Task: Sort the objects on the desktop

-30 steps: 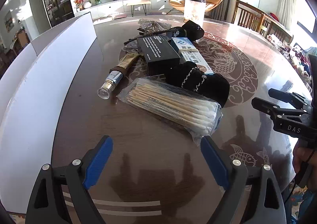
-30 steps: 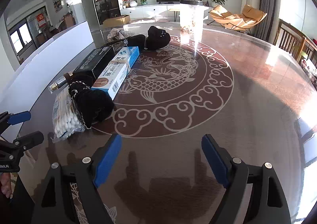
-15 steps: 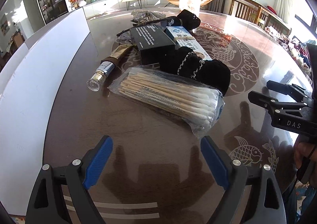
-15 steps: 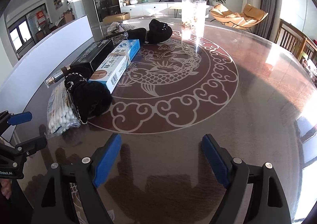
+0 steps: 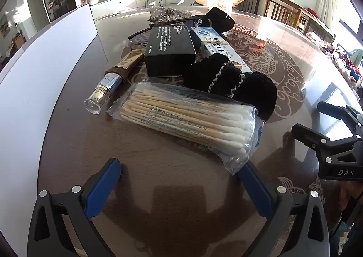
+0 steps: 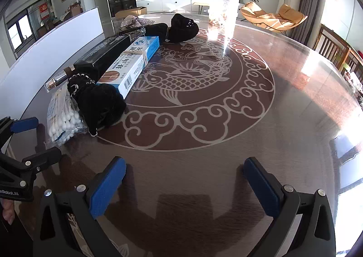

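Observation:
A clear bag of cotton swabs (image 5: 188, 120) lies nearest my left gripper (image 5: 179, 166), its near corner close to the right fingertip. The jaws are opening with nothing between them. Behind the bag lie a black cloth piece with bead trim (image 5: 231, 82), a black box (image 5: 169, 50), a blue-and-white box (image 5: 215, 45) and a gold and silver cosmetic tube (image 5: 111, 80). My right gripper (image 6: 185, 164) hovers over bare table, its jaws opening and empty. The swab bag (image 6: 63, 118) and black cloth (image 6: 97, 100) lie to its left.
A white board (image 5: 45, 64) runs along the left of the round patterned table (image 6: 226, 120). At the far side are a second black cloth item (image 6: 181, 27), a silvery crumpled thing (image 5: 168, 13) and a tall clear container (image 6: 223, 7). Chairs stand to the right.
My left gripper has moved down and closer to the swab bag. Both grippers' jaws stand wider than before. The right gripper has stayed about where it was.

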`<state>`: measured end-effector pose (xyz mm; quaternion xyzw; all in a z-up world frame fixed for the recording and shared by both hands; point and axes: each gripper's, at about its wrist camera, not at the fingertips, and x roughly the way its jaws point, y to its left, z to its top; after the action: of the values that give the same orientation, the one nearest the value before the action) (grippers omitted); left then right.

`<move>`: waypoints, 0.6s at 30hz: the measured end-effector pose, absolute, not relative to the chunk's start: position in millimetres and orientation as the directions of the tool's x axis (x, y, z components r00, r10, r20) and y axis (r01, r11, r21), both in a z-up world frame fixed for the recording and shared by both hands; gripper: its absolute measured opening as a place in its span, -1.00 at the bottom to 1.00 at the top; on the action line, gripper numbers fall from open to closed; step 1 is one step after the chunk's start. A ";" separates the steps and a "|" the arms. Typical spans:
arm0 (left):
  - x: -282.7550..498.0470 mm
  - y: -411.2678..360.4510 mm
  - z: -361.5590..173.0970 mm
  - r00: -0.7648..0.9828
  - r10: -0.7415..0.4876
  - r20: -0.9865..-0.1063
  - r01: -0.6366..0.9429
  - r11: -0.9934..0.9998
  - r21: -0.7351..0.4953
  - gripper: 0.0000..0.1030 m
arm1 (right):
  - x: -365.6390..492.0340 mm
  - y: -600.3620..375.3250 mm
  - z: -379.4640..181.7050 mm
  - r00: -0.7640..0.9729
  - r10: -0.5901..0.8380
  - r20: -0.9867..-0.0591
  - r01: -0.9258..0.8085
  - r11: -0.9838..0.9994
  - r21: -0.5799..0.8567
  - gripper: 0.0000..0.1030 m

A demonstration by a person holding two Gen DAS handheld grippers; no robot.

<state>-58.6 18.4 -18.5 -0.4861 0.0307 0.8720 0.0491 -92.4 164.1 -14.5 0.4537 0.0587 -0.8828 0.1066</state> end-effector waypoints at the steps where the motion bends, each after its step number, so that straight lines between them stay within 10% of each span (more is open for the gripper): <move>1: -61.8 18.1 -18.7 -0.527 0.060 -0.848 -0.119 -0.993 0.004 1.00 | -92.4 163.9 -14.7 -0.565 -0.135 -0.814 0.241 -0.970 -0.007 1.00; 18: -100.0 6.6 -21.4 -0.575 0.053 -0.816 -0.091 -0.996 0.000 1.00 | -91.8 163.9 -14.4 -0.566 -0.135 -0.814 0.241 -0.970 -0.007 1.00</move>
<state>-100.0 6.6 -21.4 -0.4592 0.0208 0.8872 0.0407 -91.8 163.9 -14.4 0.4537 0.0587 -0.8828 0.1066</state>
